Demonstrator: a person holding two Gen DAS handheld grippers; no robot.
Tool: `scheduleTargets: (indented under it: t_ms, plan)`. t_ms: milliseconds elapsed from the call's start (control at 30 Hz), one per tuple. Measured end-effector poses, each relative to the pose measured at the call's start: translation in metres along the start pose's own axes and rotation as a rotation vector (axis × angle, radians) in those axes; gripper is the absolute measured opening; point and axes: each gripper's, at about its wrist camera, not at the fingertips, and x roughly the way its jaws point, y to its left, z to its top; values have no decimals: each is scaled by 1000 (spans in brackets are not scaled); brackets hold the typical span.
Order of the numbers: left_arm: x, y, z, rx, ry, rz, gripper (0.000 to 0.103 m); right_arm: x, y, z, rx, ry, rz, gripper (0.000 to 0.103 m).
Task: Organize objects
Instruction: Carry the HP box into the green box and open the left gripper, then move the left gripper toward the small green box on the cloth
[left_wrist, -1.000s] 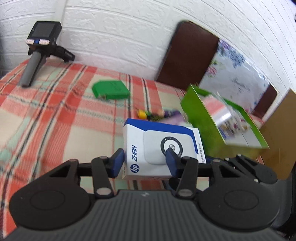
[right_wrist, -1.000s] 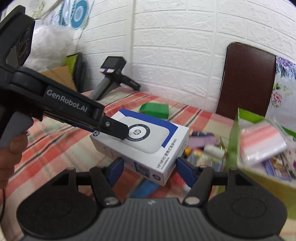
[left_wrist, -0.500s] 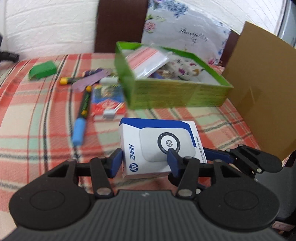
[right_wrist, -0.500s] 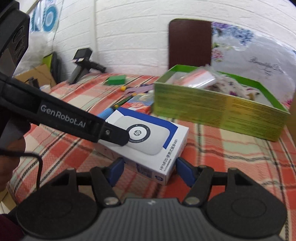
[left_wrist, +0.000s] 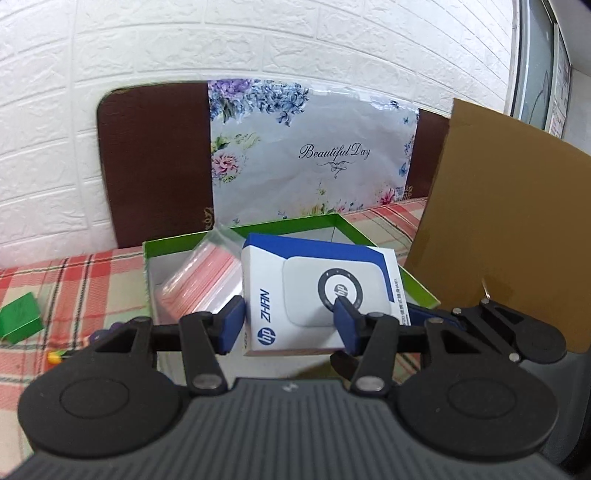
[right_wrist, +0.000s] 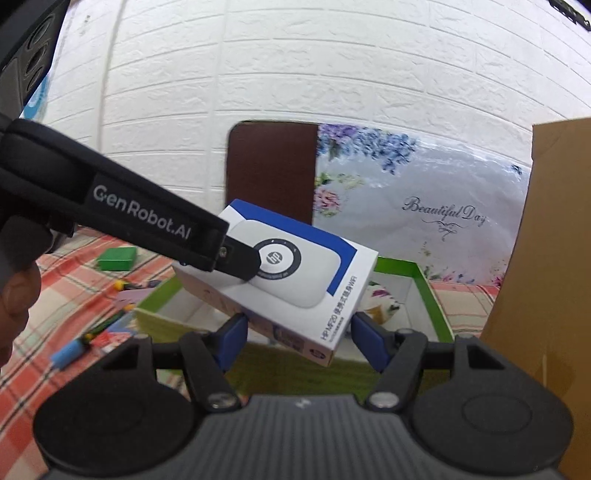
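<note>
A white and blue HP box (left_wrist: 321, 295) is held in the air over the open green box (left_wrist: 343, 223). My left gripper (left_wrist: 288, 323) is shut on the HP box, one pad on its top face and one on its side. My right gripper (right_wrist: 299, 336) is shut on the same HP box (right_wrist: 295, 280) at its lower edge, blue pads on both sides. The left gripper's finger (right_wrist: 236, 258) presses on the box's top in the right wrist view. A clear bag of pink items (left_wrist: 199, 284) lies inside the green box.
A brown cardboard sheet (left_wrist: 506, 236) stands at the right of the green box. A floral bag (left_wrist: 314, 162) and dark chair backs (left_wrist: 159, 162) stand behind it. A small green box (right_wrist: 116, 258), pens and a blue marker (right_wrist: 72, 352) lie on the plaid tablecloth (left_wrist: 74, 280) at the left.
Both grippers have carried the HP box up from near the table to above the green box. The view has swung toward the wall and the floral bag.
</note>
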Motion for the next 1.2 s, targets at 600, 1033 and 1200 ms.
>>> scheduleTargets:
  t_ms: [600, 1033, 1200]
  plan:
    - [-6, -1, -23, 9, 98, 122, 60, -18, -22, -34, 239, -40, -73, 74]
    - [-62, 31, -80, -4, 178, 300, 65, -48, 32, -45, 208, 68, 87, 73]
    - [-70, 55, -96, -53, 207, 348, 65, -50, 61, -42, 156, 82, 136, 73]
